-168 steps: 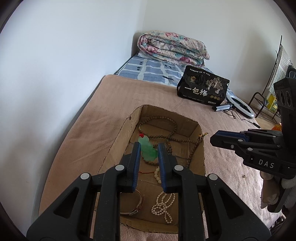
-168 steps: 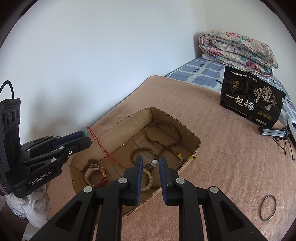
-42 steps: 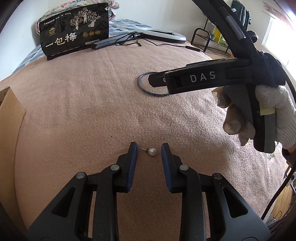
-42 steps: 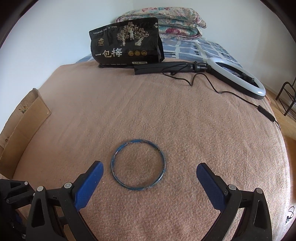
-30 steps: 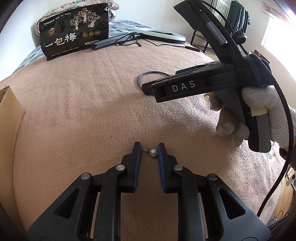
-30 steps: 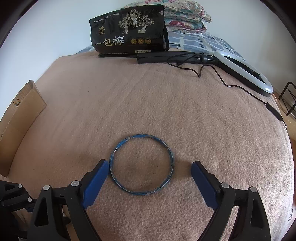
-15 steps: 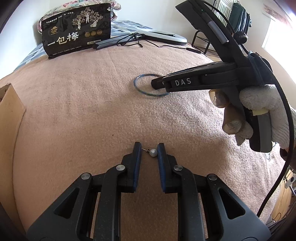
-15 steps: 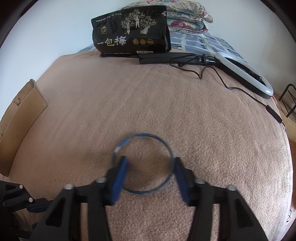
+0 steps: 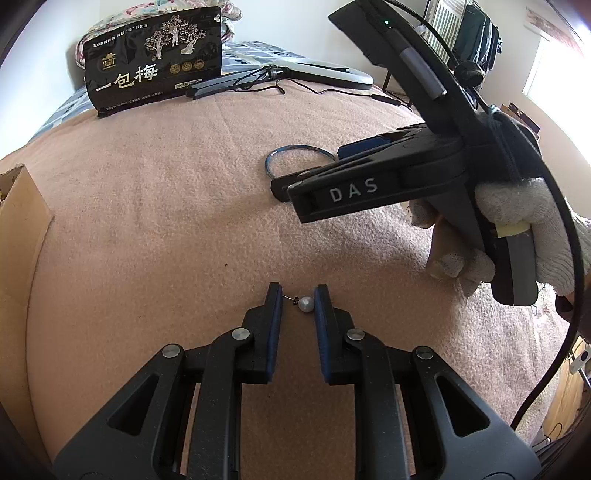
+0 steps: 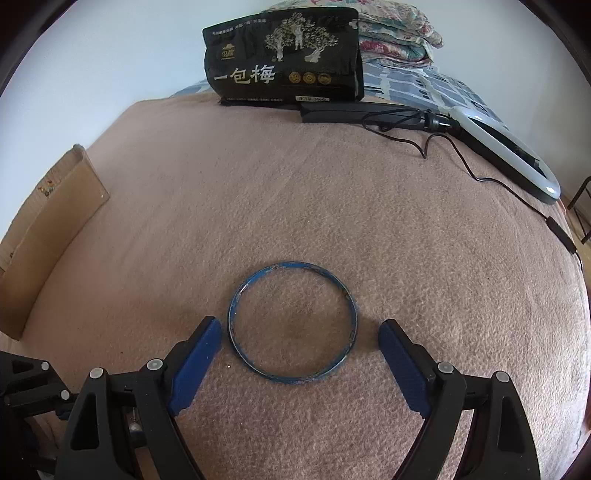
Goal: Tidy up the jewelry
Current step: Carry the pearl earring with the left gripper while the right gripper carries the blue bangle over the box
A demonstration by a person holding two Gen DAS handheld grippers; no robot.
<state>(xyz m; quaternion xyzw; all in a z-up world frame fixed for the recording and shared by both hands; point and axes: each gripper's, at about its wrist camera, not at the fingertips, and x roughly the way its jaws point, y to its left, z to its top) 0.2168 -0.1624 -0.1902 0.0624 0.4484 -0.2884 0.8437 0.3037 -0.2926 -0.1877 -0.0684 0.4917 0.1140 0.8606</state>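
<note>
A small pearl earring [image 9: 306,304] lies on the pink blanket [image 9: 166,221] between the pads of my left gripper [image 9: 298,297]. Its pin touches the left pad and its pearl the right pad, so the gripper is shut on it. A blue bangle [image 10: 231,314] lies flat on the blanket further right, also seen as the bangle [image 9: 273,160] in the left wrist view. My right gripper [image 10: 300,326] straddles it, jaws opening wide, pads clear of the rim on both sides. A gloved hand [image 9: 517,214] holds the right gripper [image 9: 310,170].
A cardboard box [image 10: 51,229] sits at the blanket's left edge. A black printed bag [image 10: 284,59] stands at the back, with a ring light [image 10: 509,155] and its cable to the right. A folded quilt [image 10: 399,33] lies behind.
The right jaws closed in around the bangle half a second ago and now stand wide again; the bangle still lies flat. The left gripper narrowed onto the earring and has stayed put.
</note>
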